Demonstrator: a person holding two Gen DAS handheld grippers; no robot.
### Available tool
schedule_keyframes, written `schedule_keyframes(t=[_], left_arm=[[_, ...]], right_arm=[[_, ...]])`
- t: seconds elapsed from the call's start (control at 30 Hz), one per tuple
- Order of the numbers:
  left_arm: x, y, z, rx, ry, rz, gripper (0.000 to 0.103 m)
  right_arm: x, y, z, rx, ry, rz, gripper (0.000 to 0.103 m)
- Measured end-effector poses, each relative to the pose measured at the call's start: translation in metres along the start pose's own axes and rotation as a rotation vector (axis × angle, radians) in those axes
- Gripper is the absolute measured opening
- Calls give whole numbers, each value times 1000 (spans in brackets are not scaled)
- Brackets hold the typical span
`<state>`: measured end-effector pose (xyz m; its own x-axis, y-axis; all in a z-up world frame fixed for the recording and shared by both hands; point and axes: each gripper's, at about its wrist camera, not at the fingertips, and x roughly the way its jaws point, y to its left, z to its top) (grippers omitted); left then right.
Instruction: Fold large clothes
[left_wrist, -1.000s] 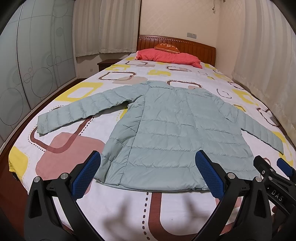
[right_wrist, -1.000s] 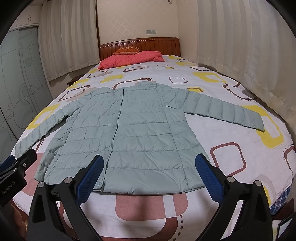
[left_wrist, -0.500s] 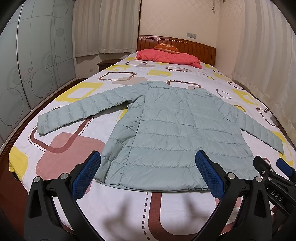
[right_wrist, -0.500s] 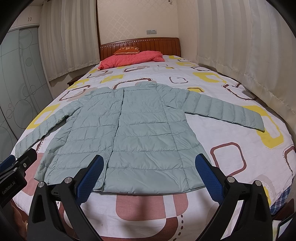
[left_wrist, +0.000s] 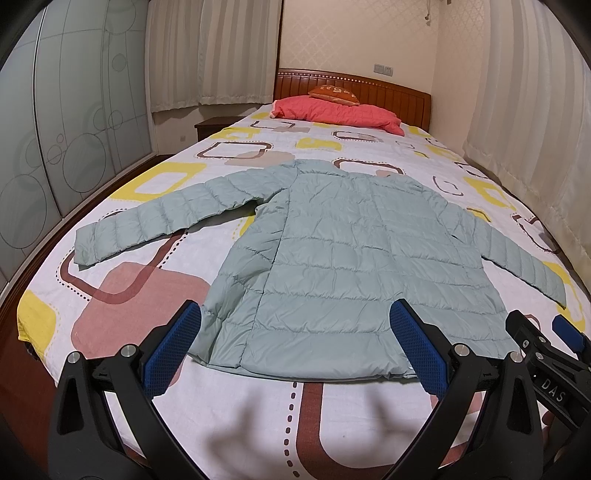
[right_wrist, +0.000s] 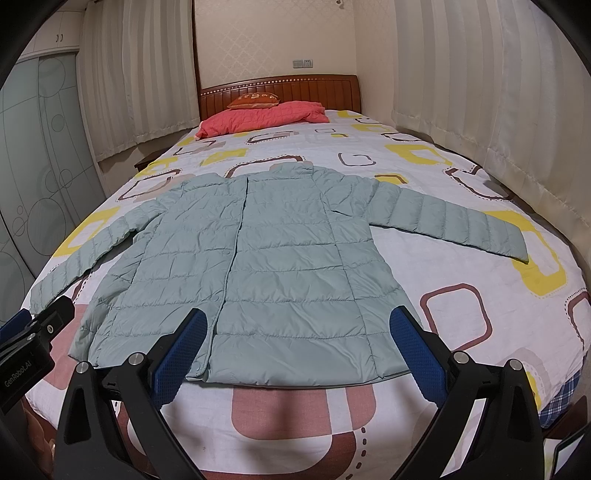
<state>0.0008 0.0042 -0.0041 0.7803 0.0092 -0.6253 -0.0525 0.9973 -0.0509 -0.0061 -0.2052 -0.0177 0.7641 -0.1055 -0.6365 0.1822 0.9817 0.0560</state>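
A pale green quilted jacket (left_wrist: 354, 258) lies flat, sleeves spread, on the patterned bed (left_wrist: 295, 413), hem toward its foot, where the left tongs (left_wrist: 295, 345) and right tongs (right_wrist: 295, 345) hover with jaws wide apart, holding nothing.

Puffer jacket (left_wrist: 354, 266) spread flat on bed (left_wrist: 125, 295), left hand-held gripper (left_wrist: 295, 343) open

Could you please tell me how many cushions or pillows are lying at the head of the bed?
2: a long coral-red quilted pillow lying across the mattress before the wooden headboard, and a small orange embroidered cushion resting on it. Others could be hidden behind them.
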Motion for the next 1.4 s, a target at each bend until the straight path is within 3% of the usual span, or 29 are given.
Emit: schedule_keyframes(t=[1.4], left_arm=[[1,1,-1,-1,5,-1,101]], right_arm=[[3,-4,0,-1,-1,1,98]])
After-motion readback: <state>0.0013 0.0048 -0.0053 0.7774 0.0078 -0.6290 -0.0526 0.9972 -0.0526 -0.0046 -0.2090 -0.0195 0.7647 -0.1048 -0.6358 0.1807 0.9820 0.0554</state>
